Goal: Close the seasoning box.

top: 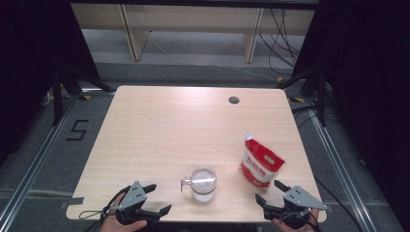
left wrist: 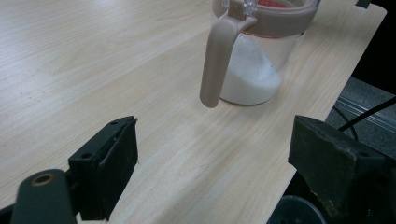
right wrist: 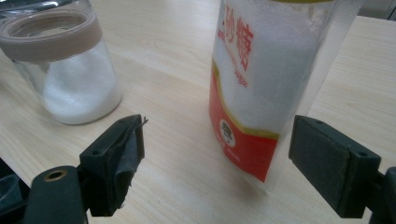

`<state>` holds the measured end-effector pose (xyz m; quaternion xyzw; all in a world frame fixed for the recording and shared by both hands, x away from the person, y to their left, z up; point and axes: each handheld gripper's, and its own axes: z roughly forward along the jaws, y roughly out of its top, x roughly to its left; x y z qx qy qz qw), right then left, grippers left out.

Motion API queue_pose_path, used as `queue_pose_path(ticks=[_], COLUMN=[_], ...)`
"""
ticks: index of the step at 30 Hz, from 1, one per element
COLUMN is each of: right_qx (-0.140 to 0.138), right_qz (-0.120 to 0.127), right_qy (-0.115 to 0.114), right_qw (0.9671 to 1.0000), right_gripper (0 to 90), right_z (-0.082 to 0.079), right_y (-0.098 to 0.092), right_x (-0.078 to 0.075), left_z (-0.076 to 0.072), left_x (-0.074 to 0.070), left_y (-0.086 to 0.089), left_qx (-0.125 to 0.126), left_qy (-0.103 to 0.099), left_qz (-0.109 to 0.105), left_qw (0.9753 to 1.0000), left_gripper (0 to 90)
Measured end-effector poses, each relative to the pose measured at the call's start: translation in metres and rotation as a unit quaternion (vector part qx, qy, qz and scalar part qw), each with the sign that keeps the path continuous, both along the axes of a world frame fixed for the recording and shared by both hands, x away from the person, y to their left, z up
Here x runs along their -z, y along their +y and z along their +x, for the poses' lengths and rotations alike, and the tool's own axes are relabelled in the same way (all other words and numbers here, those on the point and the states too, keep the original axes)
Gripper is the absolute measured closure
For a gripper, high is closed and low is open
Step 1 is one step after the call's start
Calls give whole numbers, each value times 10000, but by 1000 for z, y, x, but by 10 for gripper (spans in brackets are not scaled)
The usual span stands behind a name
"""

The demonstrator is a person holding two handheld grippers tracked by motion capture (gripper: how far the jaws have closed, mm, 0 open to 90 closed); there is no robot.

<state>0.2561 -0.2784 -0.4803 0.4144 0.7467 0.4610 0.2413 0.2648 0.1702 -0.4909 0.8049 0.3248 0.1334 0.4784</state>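
**Lining up on the sugar pouch and the jar**

I have both grippers at the near edge of the pale wooden worktop (top: pixel 159 121), each with its jaws spread wide and nothing between them. My left gripper (top: pixel 155 199) sits by the near-left corner, my right gripper (top: pixel 270 191) towards the near-right corner.

Between them, just in from the near edge, stands the clear glass jar with a beige collar and beige handle (top: pixel 202 183), partly filled with white granules. Its handle (left wrist: pixel 217 60) points at my left jaws, so I judge a level approach along the worktop should let me pinch that handle or steady the body without tipping it.

Just beyond my right jaws the red-and-white plastic pouch of sugar (right wrist: pixel 268 84) stands upright near the right edge. I would close across its firm lower body, not the floppy top, and squeeze gently so it doesn't buckle.

Pouch and jar stand apart, leaving a lane between. The pouch has little margin to the right edge, so I'd carry it inward. Farther off the worktop lies bare up to the small dark cable hole (top: pixel 234 100) near the far edge.
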Motion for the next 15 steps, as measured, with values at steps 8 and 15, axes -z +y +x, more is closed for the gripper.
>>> queue_pose_path(ticks=[8, 15], right_qx=[-37, -142], right_qz=[74, -4], right_qy=[87, 207], right_qw=[9999, 9997], right_gripper=[183, 164], right_z=[0, 3], right_y=[1, 0], right_x=[1, 4], left_z=[0, 0], left_x=[0, 3], left_y=[0, -3], left_qx=[21, 4], left_qy=[-13, 51], left_qz=[1, 38], left_qw=[10000, 10000], left_gripper=[152, 153])
